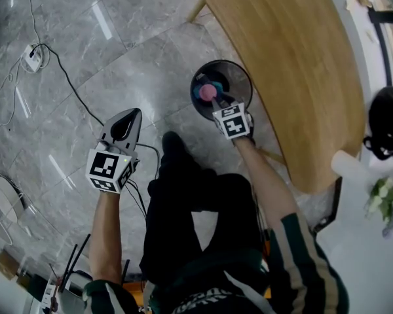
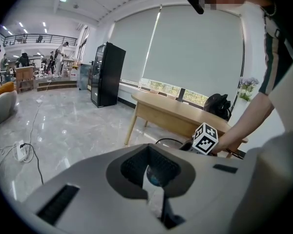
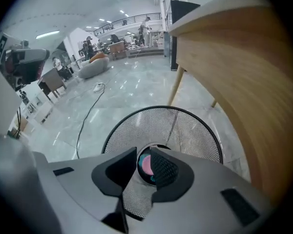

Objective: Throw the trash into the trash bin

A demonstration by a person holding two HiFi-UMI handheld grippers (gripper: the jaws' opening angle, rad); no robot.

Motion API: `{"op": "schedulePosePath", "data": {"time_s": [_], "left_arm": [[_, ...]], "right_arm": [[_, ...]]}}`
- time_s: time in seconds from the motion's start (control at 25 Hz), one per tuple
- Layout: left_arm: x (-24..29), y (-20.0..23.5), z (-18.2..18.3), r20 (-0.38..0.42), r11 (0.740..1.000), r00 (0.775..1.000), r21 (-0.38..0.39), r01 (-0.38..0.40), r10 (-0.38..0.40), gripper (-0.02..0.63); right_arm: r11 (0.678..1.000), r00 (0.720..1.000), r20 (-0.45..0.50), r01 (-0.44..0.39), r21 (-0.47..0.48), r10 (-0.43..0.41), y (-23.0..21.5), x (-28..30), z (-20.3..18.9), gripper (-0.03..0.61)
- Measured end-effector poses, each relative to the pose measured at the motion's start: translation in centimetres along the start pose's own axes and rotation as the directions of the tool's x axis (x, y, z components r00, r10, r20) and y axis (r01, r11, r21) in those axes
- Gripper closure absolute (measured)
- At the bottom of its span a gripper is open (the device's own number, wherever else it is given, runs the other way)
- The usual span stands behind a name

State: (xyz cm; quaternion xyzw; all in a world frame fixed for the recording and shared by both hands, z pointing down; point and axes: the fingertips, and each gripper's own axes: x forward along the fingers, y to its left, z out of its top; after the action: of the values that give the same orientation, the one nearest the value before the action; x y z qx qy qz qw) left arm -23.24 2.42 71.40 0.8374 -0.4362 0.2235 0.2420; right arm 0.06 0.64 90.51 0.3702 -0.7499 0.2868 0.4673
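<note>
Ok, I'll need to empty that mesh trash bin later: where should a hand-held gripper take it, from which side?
Probably the top rim of the mesh trash bin, from above, on the side away from the table, which crowds the other side. It stands upright and its thin wall would fit between jaws.

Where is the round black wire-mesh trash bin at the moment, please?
In the head view the trash bin stands just above centre on the grey marble floor, beside the wooden table, below the right gripper.
</note>
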Motion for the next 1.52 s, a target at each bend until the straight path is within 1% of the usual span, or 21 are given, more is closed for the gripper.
{"op": "schedulePosePath", "data": {"time_s": [0.08,0.12,0.16,0.2,0.36,0.48,0.6,0.72,0.76,0.84,1.0,1.08,1.16,1.28,1.36,1.52], "left_arm": [[-0.5,-0.5,1.0,0.001,1.000,1.000,0.002,0.006,-0.006,0.612],[-0.9,-0.9,1.7,0.002,1.000,1.000,0.004,0.011,-0.011,0.614],[-1.3,-1.3,2.5,0.004,1.000,1.000,0.007,0.017,-0.017,0.612],[-1.8,-1.8,3.5,0.007,1.000,1.000,0.011,0.025,-0.025,0.614],[-4.2,-4.3,8.3,0.023,0.997,0.998,0.039,0.060,-0.061,0.612],[-6.3,-6.6,12.1,0.033,0.995,0.996,0.067,0.079,-0.081,0.614],[-8.1,-9.3,15.7,0.025,0.992,0.995,0.074,0.098,-0.100,0.614],[-10.0,-13.1,19.4,0.037,0.990,0.991,0.072,0.123,-0.126,0.612],[-10.8,-14.6,20.6,0.042,0.988,0.990,0.080,0.134,-0.138,0.614],[-12.2,-17.6,23.1,0.051,0.982,0.985,0.103,0.158,-0.164,0.614],[-14.9,-23.1,29.2,0.076,0.964,0.973,0.166,0.205,-0.220,0.614],[-16.1,-25.4,32.4,0.105,0.955,0.963,0.193,0.225,-0.248,0.612],[-17.8,-28.0,34.9,0.136,0.950,0.953,0.198,0.242,-0.271,0.612],[-20.0,-32.1,38.5,0.187,0.944,0.936,0.197,0.263,-0.300,0.612],[-21.2,-34.5,40.6,0.205,0.935,0.925,0.227,0.273,-0.320,0.614],[-23.5,-37.8,42.4,0.216,0.910,0.912,0.310,0.274,-0.348,0.614]], "right_arm": [[1.000,1.000,0.011,-0.006,0.010,0.005,0.7,-1.5,0.4,0.494],[1.000,1.000,0.021,-0.013,0.017,0.013,1.1,-2.5,0.7,0.504],[0.999,0.999,0.033,-0.022,0.023,0.021,1.6,-3.7,1.0,0.533],[0.999,0.999,0.044,-0.029,0.029,0.028,2.1,-5.0,1.5,0.545],[0.998,0.997,0.078,-0.026,0.059,0.021,3.5,-11.6,3.5,0.572],[0.993,0.993,0.117,-0.020,0.117,0.006,4.1,-17.5,4.9,0.577],[0.987,0.981,0.189,0.009,0.160,-0.040,3.3,-23.9,6.2,0.577],[0.978,0.955,0.279,0.046,0.206,-0.103,1.9,-31.7,8.1,0.577],[0.973,0.942,0.311,0.059,0.223,-0.129,1.3,-34.5,8.5,0.577],[0.963,0.904,0.387,0.087,0.256,-0.184,0.2,-40.3,9.6,0.577],[0.944,0.812,0.513,0.135,0.299,-0.279,-1.1,-52.3,11.9,0.577],[0.934,0.758,0.566,0.157,0.322,-0.323,-1.3,-57.6,12.3,0.577],[0.923,0.715,0.600,0.176,0.342,-0.359,-1.1,-62.5,11.9,0.577],[0.910,0.668,0.629,0.196,0.365,-0.397,-1.6,-68.6,10.6,0.577],[0.900,0.640,0.644,0.200,0.386,-0.418,-1.9,-72.0,9.6,0.577],[0.880,0.575,0.671,0.230,0.415,-0.467,-1.7,-78.4,7.3,0.577]]}}
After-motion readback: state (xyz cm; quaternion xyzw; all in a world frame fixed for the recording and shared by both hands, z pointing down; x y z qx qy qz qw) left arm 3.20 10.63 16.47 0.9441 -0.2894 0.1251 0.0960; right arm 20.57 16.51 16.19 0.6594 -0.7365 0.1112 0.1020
